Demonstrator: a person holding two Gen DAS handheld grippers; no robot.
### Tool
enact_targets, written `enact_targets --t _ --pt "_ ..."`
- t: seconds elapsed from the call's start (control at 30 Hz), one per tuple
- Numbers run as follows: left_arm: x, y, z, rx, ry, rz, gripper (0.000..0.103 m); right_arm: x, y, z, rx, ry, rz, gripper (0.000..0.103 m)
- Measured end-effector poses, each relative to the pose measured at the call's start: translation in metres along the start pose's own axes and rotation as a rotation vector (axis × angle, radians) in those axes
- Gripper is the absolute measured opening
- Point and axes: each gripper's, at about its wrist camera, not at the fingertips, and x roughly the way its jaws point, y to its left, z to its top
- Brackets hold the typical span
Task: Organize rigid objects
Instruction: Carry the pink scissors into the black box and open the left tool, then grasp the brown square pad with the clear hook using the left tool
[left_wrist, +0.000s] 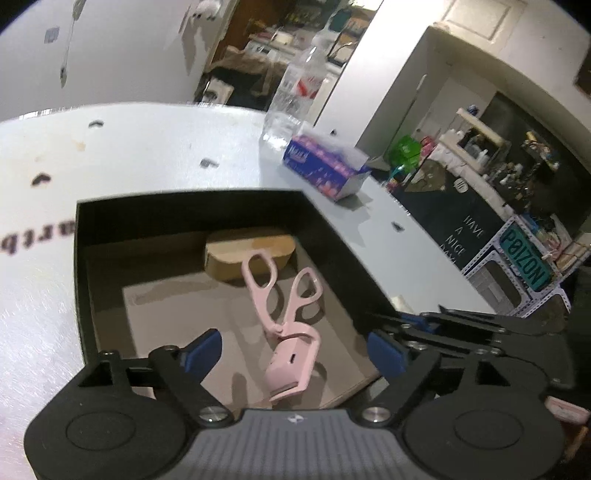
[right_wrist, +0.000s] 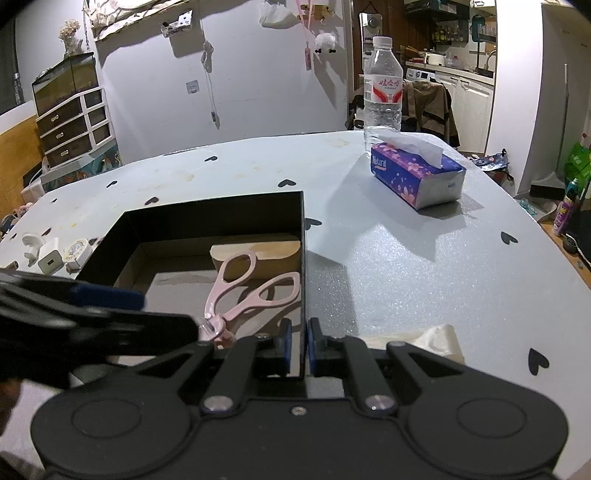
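On the white table (right_wrist: 388, 280), your left gripper (left_wrist: 295, 354) tilts down over the black box (left_wrist: 192, 210), jaws released; the pink eyelash curler (left_wrist: 284, 321) lies inside it. Your right gripper (right_wrist: 299, 349) pinches the box's right wall.

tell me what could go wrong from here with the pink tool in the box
1. The pink scissor-handled plastic tool leans its loops on the tan wooden block in the black open-topped box; it may slide flat or snag when something else is dropped in.
2. The open left gripper hangs right over the tool, so a careless pull-back could catch it.
3. The right gripper pinches the box's thin wall; any tug may tilt the box.
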Motion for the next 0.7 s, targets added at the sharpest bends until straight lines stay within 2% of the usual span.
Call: enact_targets --t 0.03,0.1,0.2,0.3,0.5,0.7 --pt "-0.005 -0.002 -0.001 0.011 -0.014 -0.006 0.090 0.000 0.000 0.000 0.000 0.000 -0.001 0.009" --pt "-0.016 -0.005 -0.002 0.038 -0.047 0.005 0.100 0.000 0.001 0.000 0.000 0.000 -0.002 0.009" --pt "-0.036 -0.009 -0.004 0.076 -0.118 0.038 0.101 0.000 0.000 0.000 0.002 0.000 -0.001 0.009" --pt "-0.056 -0.003 -0.006 0.074 -0.183 0.084 0.103 0.000 0.000 0.000 0.002 0.001 -0.003 0.009" --pt "-0.085 0.028 -0.016 -0.045 -0.247 0.233 0.103 0.000 0.002 0.000 -0.004 0.001 -0.010 0.010" --pt "-0.106 0.068 -0.030 -0.249 -0.270 0.414 0.103 0.000 0.002 0.000 -0.004 0.001 -0.010 0.010"
